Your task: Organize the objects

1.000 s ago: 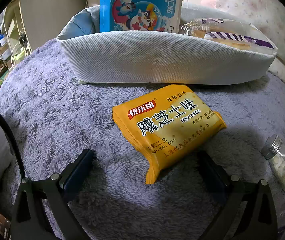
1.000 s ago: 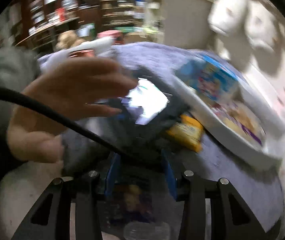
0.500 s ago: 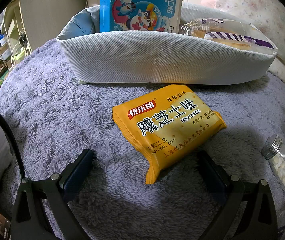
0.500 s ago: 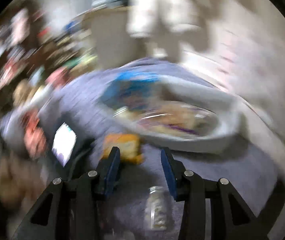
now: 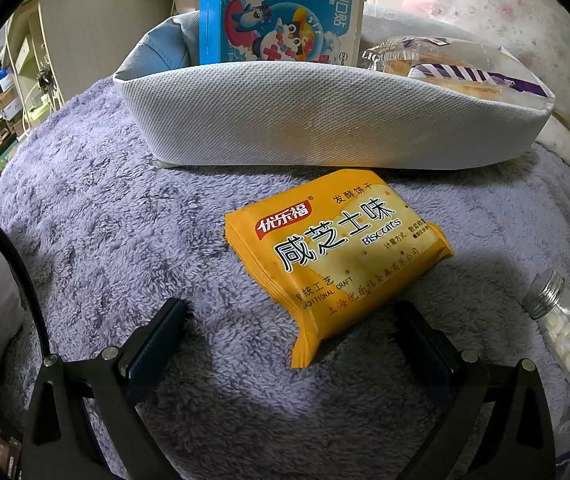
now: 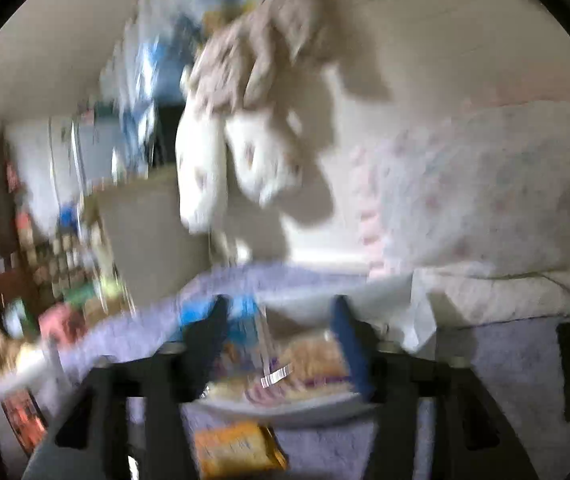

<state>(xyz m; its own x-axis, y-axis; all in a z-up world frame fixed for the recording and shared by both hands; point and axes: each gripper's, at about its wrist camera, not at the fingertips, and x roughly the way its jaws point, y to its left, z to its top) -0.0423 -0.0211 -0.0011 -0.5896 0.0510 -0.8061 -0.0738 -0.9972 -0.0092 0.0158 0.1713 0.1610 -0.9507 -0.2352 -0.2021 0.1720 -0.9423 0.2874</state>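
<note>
A yellow biscuit packet [image 5: 337, 256] is seen lying flat on the purple fleece blanket [image 5: 125, 240], just near of the grey fabric basket [image 5: 325, 120], in which a blue carton [image 5: 281, 20] is stood. The left gripper [image 5: 289, 328] is held wide open around the packet's near corner, gripping nothing. The right gripper [image 6: 281, 328], blurred, has just been opened; nothing is held. A small clear bottle [image 5: 565, 324] lies at the right.
</note>
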